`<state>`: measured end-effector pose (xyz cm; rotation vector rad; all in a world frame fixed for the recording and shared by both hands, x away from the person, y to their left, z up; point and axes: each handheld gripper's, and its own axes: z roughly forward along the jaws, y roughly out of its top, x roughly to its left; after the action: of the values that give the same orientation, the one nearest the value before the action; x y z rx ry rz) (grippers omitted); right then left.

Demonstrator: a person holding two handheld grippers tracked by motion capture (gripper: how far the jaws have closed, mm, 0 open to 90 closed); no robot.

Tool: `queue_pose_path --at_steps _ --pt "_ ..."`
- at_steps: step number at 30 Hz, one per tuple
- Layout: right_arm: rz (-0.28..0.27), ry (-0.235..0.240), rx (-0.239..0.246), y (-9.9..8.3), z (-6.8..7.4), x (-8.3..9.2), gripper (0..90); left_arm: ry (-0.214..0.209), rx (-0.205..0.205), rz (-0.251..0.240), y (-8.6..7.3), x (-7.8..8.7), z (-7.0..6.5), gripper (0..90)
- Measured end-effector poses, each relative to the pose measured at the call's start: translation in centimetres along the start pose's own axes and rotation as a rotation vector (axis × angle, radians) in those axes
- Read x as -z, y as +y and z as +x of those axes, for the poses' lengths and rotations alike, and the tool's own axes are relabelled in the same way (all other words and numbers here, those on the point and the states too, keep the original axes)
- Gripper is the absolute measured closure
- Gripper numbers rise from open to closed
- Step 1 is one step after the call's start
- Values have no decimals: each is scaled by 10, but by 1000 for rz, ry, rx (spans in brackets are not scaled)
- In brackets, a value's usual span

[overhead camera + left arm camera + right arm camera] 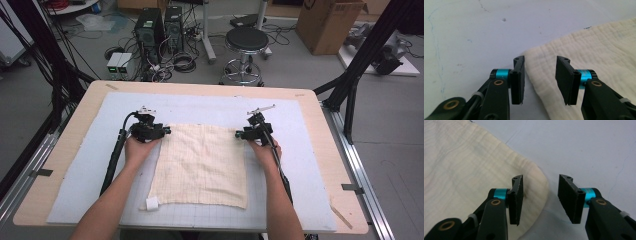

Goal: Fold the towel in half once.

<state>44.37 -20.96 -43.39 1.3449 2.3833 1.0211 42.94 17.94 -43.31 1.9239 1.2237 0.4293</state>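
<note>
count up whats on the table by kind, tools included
cream cloth: 1
white tag on the cloth's near left corner: 1
pale grey mat: 1
tools: 2, the left tool and the right tool, each at a far corner of the cloth with its jaws apart
total: 5

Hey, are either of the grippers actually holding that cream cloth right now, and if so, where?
Nothing is held. The left gripper and right gripper each straddle a far corner of the cloth, jaws apart.
</note>
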Motion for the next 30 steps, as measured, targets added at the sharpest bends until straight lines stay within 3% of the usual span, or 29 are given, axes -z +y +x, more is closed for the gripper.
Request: queue_pose_path --at_steps 2,5,9,13,17,20,25,30 --pt "-9 -4 2 0 -1 -2 580 24 10 10 0 -4 2 594" --pt "-11 -10 2 1 1 -4 621 24 57 21 -3 -9 8 601" --pt "-12 -27 16 1 1 -5 711 44 51 6 -3 -11 6 653" --pt "-5 -8 20 2 2 -5 832 45 33 7 -3 -12 3 755" --pt "-10 9 17 2 1 -4 847 4 70 8 -4 -12 7 862" --pt "-31 18 5 3 0 0 850 -3 67 -1 -3 -10 7 869" --pt "-73 33 -13 7 -5 9 854 -24 105 -51 1 -4 11 873" --pt "-105 41 -11 16 -4 16 854 -32 104 -77 5 4 13 873"
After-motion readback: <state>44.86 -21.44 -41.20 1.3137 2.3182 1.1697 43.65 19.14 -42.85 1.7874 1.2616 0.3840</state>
